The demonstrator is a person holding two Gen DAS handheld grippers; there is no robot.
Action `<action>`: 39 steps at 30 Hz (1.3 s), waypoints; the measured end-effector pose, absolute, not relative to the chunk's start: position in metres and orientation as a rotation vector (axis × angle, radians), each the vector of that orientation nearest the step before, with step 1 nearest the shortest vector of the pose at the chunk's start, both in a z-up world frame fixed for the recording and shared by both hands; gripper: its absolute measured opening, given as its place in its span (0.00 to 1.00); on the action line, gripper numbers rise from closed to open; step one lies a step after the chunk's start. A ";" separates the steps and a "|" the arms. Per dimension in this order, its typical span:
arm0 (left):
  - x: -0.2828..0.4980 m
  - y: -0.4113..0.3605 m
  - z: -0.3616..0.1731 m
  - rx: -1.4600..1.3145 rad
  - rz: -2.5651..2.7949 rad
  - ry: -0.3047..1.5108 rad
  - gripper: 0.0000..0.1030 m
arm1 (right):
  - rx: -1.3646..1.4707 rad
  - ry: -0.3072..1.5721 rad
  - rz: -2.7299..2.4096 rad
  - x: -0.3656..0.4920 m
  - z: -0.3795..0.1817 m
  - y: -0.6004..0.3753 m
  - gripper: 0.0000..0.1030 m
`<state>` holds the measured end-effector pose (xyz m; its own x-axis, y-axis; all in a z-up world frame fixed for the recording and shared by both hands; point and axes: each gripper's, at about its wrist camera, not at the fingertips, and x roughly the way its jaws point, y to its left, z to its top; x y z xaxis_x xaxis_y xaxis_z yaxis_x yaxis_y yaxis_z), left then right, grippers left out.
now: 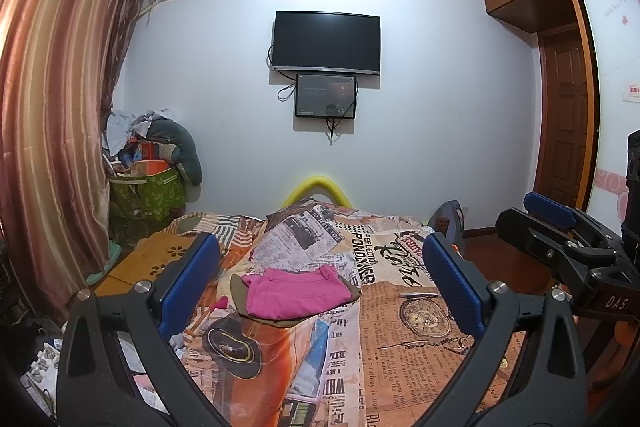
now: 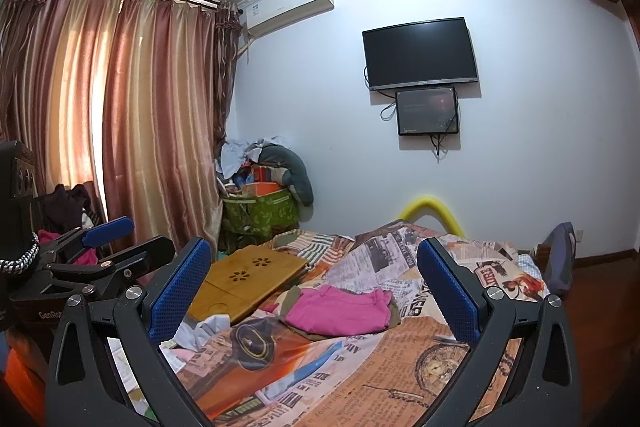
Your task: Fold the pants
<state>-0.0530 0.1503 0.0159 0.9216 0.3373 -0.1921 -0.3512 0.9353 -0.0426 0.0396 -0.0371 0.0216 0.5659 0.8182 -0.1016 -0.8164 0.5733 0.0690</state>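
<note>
Folded pink pants (image 1: pixel 298 291) lie on top of an olive-brown garment (image 1: pixel 240 297) in the middle of the bed; they also show in the right wrist view (image 2: pixel 340 310). My left gripper (image 1: pixel 320 283) is open and empty, held above the bed short of the pants. My right gripper (image 2: pixel 314 287) is open and empty too, also above the bed and short of the pants. The right gripper shows at the right edge of the left wrist view (image 1: pixel 560 227). The left gripper shows at the left edge of the right wrist view (image 2: pixel 108 239).
The bed has a newspaper-print cover (image 1: pixel 400 327). A bamboo lap tray (image 2: pixel 244 279) lies on its left side, with crumpled cloth (image 2: pixel 200 333) beside it. A green bag full of clothes (image 2: pixel 260 215) stands by the curtain (image 2: pixel 140 127). A TV (image 1: pixel 326 41) hangs on the far wall.
</note>
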 end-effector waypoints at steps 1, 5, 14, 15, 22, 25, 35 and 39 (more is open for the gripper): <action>-0.053 0.151 0.016 -0.079 0.352 0.184 1.00 | 0.014 0.126 0.961 0.040 0.022 -0.037 0.99; -0.051 0.151 0.016 -0.079 0.345 0.188 1.00 | 0.014 0.128 0.960 0.040 0.021 -0.037 0.99; -0.050 0.149 0.014 -0.071 0.332 0.191 1.00 | 0.014 0.137 0.959 0.041 0.018 -0.038 0.99; -0.050 0.149 0.013 -0.069 0.332 0.189 1.00 | 0.014 0.137 0.958 0.041 0.018 -0.038 0.99; -0.048 0.149 0.013 -0.065 0.299 0.204 1.00 | 0.018 0.142 0.958 0.042 0.016 -0.039 0.99; -0.046 0.149 0.012 -0.066 0.293 0.212 1.00 | 0.018 0.143 0.958 0.042 0.016 -0.039 0.99; -0.042 0.151 0.011 -0.086 0.294 0.224 1.00 | 0.018 0.158 0.954 0.045 0.012 -0.040 0.99; -0.039 0.153 0.010 -0.092 0.294 0.232 1.00 | 0.018 0.164 0.953 0.046 0.010 -0.040 0.99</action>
<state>-0.0394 0.1528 0.0098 0.9308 0.2764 -0.2393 -0.2974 0.9531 -0.0562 0.0459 -0.0401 0.0102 0.5679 0.8125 -0.1318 -0.8098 0.5801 0.0872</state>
